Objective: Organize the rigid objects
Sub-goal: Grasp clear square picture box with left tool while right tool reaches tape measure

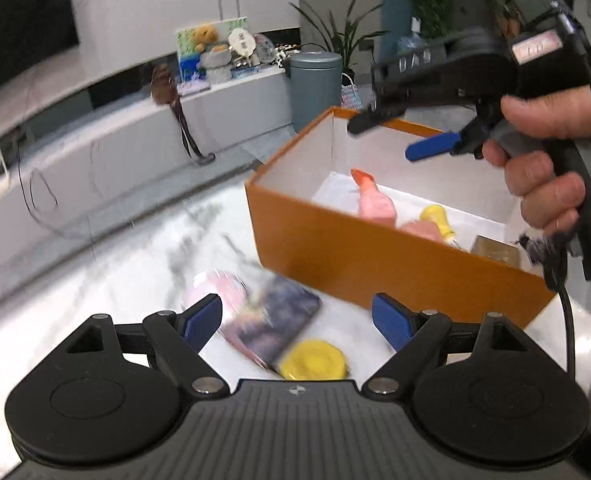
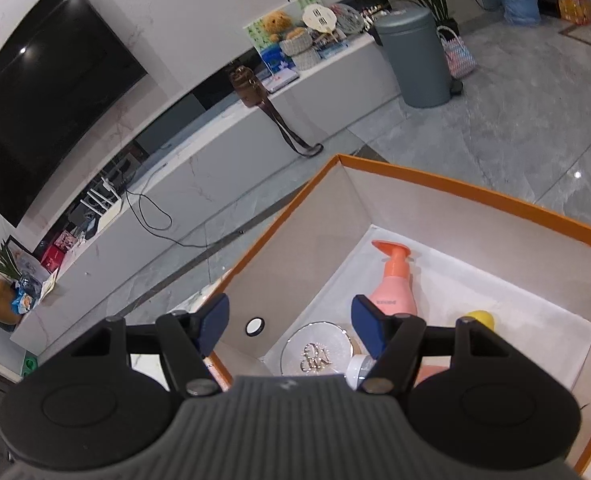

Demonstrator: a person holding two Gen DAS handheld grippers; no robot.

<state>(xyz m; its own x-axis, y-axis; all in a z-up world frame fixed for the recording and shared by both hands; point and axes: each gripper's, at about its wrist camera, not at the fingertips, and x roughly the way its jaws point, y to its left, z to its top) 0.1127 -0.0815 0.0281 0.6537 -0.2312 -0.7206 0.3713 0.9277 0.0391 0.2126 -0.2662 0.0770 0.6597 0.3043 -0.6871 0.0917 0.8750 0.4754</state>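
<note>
Closest to the left wrist lens, the left gripper (image 1: pixel 297 320) has its 2 blue-padded fingers spread wide with nothing between them, above a dark rectangular packet (image 1: pixel 279 326) smeared by motion blur and a round yellow disc (image 1: pixel 315 365) partly cut off by the gripper body; both lie on the white marbled tabletop (image 1: pixel 115 276) just beside the orange cardboard box with a white lining (image 1: pixel 375 256). In the right wrist view, the right gripper (image 2: pixel 289 328) also stands wide and empty over the box's near corner. Inside the box lie a pink pump bottle (image 2: pixel 395 284), a round clear-lidded case with a gold ornament (image 2: pixel 315 350), a yellow-capped object (image 2: pixel 481 318) mostly hidden behind the gripper, and a white cap (image 2: pixel 359 368) half covered by a finger. A gold-toned item (image 1: pixel 495 250) at the box's far end is too blurred to identify.
</note>
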